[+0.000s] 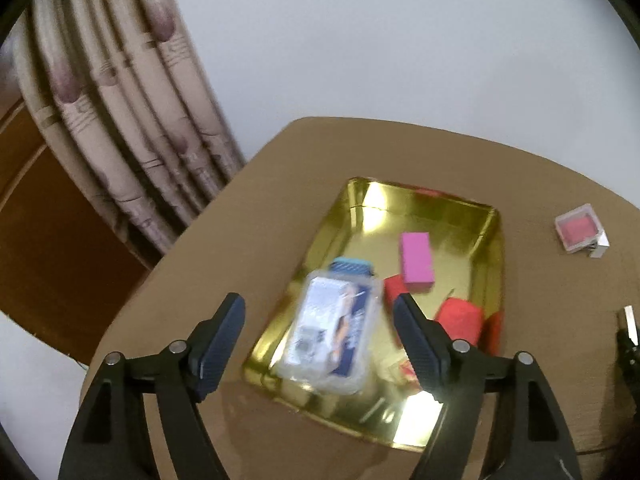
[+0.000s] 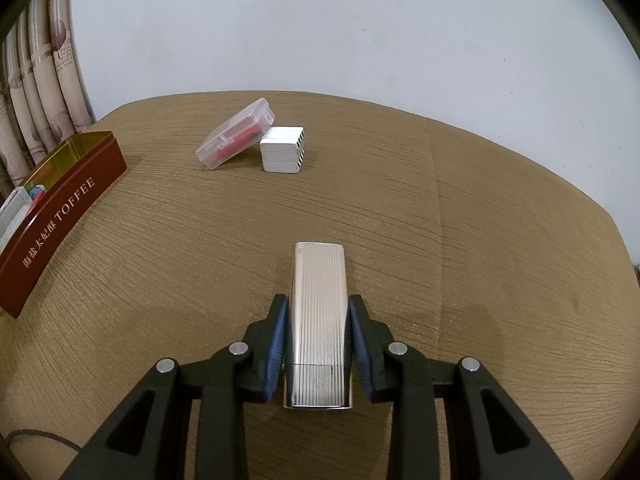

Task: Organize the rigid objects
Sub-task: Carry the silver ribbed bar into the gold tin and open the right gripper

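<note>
Left gripper [image 1: 320, 320]: jaws are standing wide and holding nothing, hanging above the tin with the clear case showing between the dark ribbed pads.
Right gripper [image 2: 318, 334]: it is clamping narrow on the ribbed silver metal box [image 2: 318, 308], blue pads pressing both long sides, the box pointing away over the table.
Task things, tin: the open rectangular tin [image 1: 486, 240] with the mirror-gold inside is sitting on the tan woven-textured table [image 1: 400, 152], left of centre.
Inside the tin: a clear plastic case with a blue printed card [image 1: 334, 332] is lying near, a pink rectangular block [image 1: 416, 256] further in, red blocks [image 1: 456, 316] right of the case.
Only the left view: it is showing the tin's contents from above.
Only the right view: it is showing the tin's dark red outer wall lettered TOFFEE, at far left.
Loose on the table: a clear plastic box with red contents [image 2: 236, 138] is leaning tilted against a white cube with a black-striped face [image 2: 282, 154], far from the right gripper.
Hard to make out: the clear case is blurring, its print unreadable; gold reflections are muddling the red shapes.
Cut off: the tin's near end is running out of the right view.
Background: a folded patterned beige curtain [image 1: 120, 120] is hanging left, beside a plain pale wall [image 1: 400, 40].
</note>
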Tool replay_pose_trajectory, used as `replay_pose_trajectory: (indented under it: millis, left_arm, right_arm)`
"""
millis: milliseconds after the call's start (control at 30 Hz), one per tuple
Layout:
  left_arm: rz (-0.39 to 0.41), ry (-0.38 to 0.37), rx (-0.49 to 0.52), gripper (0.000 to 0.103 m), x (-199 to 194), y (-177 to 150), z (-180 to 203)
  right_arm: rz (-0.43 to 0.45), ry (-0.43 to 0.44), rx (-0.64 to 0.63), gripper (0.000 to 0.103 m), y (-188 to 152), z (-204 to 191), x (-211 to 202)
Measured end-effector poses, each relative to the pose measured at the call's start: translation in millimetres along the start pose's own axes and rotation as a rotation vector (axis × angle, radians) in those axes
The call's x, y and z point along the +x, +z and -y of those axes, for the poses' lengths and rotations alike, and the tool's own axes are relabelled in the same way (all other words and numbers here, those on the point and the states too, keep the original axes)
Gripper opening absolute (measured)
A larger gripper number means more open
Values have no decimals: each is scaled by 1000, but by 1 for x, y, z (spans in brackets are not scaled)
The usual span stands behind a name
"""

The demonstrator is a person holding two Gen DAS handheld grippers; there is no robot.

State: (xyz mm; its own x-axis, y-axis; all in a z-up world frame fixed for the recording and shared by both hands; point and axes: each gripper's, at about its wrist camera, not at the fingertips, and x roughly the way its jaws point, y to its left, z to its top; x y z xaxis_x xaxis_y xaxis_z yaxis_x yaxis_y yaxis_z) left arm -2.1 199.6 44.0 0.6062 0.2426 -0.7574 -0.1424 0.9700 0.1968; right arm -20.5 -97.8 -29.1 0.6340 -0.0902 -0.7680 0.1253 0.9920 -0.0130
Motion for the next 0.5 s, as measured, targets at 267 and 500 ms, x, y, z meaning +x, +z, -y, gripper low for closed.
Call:
replay_pose_trajectory:
  millis: [267, 500]
  left_arm:
    - [-37, 78, -28, 76, 17, -23, -24]
    - [-17, 36, -80, 82, 24, -16, -39]
  right_arm:
    - [-1, -5, -3, 30, 1, -2, 1]
    - [-28, -32, 4, 30, 8, -9, 6]
